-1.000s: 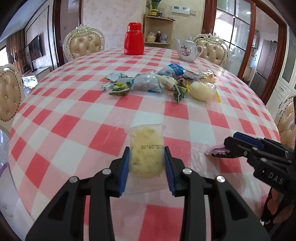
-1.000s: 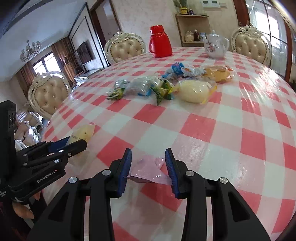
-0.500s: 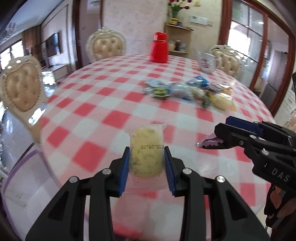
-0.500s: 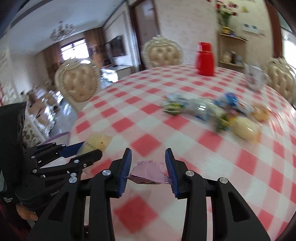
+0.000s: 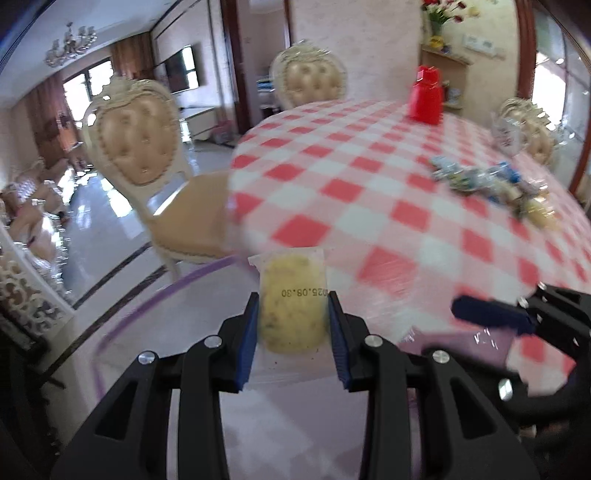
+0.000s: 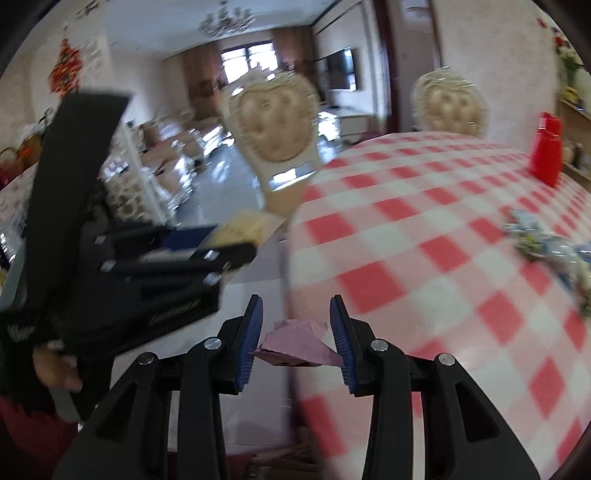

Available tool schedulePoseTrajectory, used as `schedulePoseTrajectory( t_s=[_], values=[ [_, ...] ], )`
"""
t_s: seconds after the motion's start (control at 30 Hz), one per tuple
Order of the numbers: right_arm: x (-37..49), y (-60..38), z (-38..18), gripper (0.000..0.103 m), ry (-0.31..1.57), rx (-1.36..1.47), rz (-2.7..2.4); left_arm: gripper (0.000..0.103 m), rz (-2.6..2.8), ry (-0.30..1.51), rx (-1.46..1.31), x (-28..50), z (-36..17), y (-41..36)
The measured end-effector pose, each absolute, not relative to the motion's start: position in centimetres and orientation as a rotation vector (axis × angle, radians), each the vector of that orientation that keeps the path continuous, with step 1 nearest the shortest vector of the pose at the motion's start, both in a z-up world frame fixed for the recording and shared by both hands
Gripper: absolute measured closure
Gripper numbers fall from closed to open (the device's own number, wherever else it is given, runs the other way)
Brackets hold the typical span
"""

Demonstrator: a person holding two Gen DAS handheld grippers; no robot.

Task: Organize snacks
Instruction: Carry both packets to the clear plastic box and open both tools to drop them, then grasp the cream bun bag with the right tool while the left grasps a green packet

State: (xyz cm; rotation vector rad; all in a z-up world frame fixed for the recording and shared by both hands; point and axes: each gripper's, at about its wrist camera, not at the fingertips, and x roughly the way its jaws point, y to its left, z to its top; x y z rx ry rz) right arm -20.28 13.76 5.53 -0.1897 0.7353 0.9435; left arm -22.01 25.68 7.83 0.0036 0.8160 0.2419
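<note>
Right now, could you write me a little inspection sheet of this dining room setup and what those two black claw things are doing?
Surface: round table with red and white checked cloth under a clear cover.
Job's things: yellow snack packet in the left gripper; pink wrapper in the right gripper; snack pile lying on the table.
Clutter: red flask at the far edge.
Grippers: both shut on their snacks, held near the table's edge.
Cables: nothing seen.
Surroundings: padded chairs, glossy floor, chandelier, a hand on the left gripper's handle.
</note>
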Motion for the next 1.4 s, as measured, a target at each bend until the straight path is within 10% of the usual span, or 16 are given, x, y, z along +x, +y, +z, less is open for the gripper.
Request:
schedulePoseTrajectory(
  t_s=[0.17, 0.27, 0.43, 0.57, 1.07, 1.4],
  values=[
    [-21.3, 15.5, 4.1, 0.061, 0.817, -0.177, 1.117, 0.064, 0.306, 0.917, 0.063, -22.3, 6.2, 28.4],
    [-20.5, 13.2, 5.1, 0.043, 0.787, -0.090, 1.090, 0.017, 0.393, 0.859, 0.002, -23.1, 7.3, 29.8],
    [-17.6, 5.1, 7.2, 0.016, 0.655, 0.128, 0.969, 0.002, 0.397, 0.629, -0.092, -24.6, 11.2, 28.1],
    [-15.5, -1.5, 7.7, 0.016, 0.614, 0.160, 0.812, 0.002, 0.296, 0.475, -0.177, -25.1, 12.7, 24.0],
    [-6.0, -24.4, 0.6, 0.016, 0.815, 0.342, 0.177, 0.002, -0.053, 0.846, -0.103, -5.4, 4.3, 0.8],
    [1.5, -23.9, 0.7, 0.016, 0.861, 0.028, 0.134, 0.002, -0.221, 0.849, -0.164, 1.2, 2.0, -4.1]
  ],
)
